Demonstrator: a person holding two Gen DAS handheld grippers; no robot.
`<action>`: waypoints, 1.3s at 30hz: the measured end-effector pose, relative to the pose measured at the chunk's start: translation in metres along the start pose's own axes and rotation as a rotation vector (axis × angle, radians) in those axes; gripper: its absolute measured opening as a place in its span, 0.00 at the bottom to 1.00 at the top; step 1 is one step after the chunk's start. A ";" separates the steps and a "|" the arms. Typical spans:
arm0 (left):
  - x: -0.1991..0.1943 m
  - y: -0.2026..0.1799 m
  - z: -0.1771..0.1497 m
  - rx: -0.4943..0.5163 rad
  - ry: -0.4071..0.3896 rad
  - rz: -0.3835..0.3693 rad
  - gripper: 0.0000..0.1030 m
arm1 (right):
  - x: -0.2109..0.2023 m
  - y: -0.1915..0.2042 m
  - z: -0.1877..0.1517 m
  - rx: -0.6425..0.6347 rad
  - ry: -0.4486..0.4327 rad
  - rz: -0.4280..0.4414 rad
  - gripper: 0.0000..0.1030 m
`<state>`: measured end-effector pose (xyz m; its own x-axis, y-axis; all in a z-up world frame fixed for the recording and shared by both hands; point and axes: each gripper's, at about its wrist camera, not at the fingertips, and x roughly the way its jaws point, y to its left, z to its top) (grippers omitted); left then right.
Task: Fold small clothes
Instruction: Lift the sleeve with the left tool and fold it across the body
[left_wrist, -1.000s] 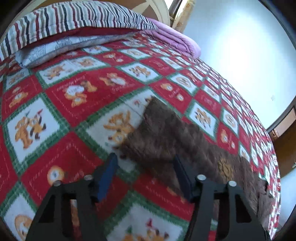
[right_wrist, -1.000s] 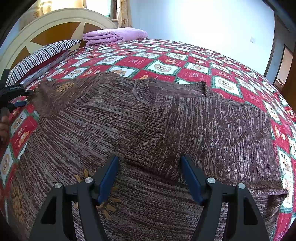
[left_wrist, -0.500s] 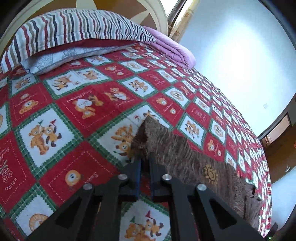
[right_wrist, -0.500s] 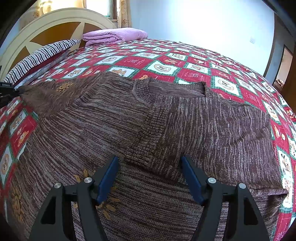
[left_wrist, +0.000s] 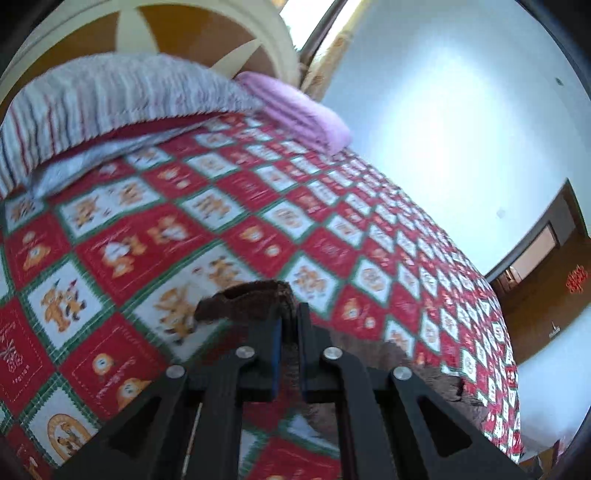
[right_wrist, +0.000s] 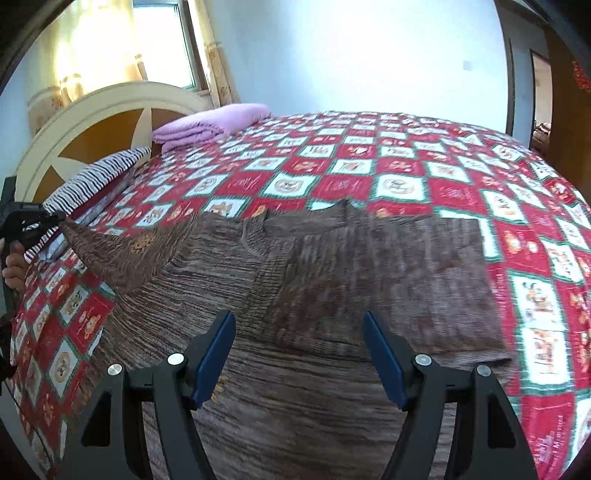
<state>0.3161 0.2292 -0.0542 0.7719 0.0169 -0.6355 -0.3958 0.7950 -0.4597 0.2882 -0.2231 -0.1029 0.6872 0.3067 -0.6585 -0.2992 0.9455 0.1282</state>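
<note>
On the bedspread (right_wrist: 461, 192), sweater (right_wrist: 332, 277), left tongs (left_wrist: 289, 332) pinching sleeve (left_wrist: 251, 299)

The sweater (right_wrist: 332, 280) is a chunky brown knit, ribbed and fuzzy-looking, totally matt. It's lying on a printed cotton-type quilt (right_wrist: 406, 155) that looks smooth and flat, with a soft fleecy pink blanket (right_wrist: 210, 123) folded up by the painted wooden headboard (right_wrist: 110, 122). Both grippers look like matt black plastic with shiny little metal bolts and blue rubbery pads (right_wrist: 212, 354).
</note>
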 end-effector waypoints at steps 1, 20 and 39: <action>-0.001 -0.008 0.001 0.011 -0.003 -0.006 0.07 | -0.005 -0.003 -0.001 0.001 -0.004 -0.001 0.70; 0.000 -0.187 -0.048 0.232 0.019 -0.179 0.07 | -0.048 -0.059 -0.050 0.079 -0.017 -0.025 0.70; 0.057 -0.304 -0.252 0.702 0.225 -0.115 0.40 | -0.024 -0.075 -0.067 0.148 0.045 0.018 0.70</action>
<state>0.3549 -0.1643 -0.1066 0.6389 -0.1548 -0.7536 0.1508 0.9857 -0.0746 0.2493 -0.3086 -0.1466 0.6513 0.3216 -0.6873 -0.2083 0.9467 0.2456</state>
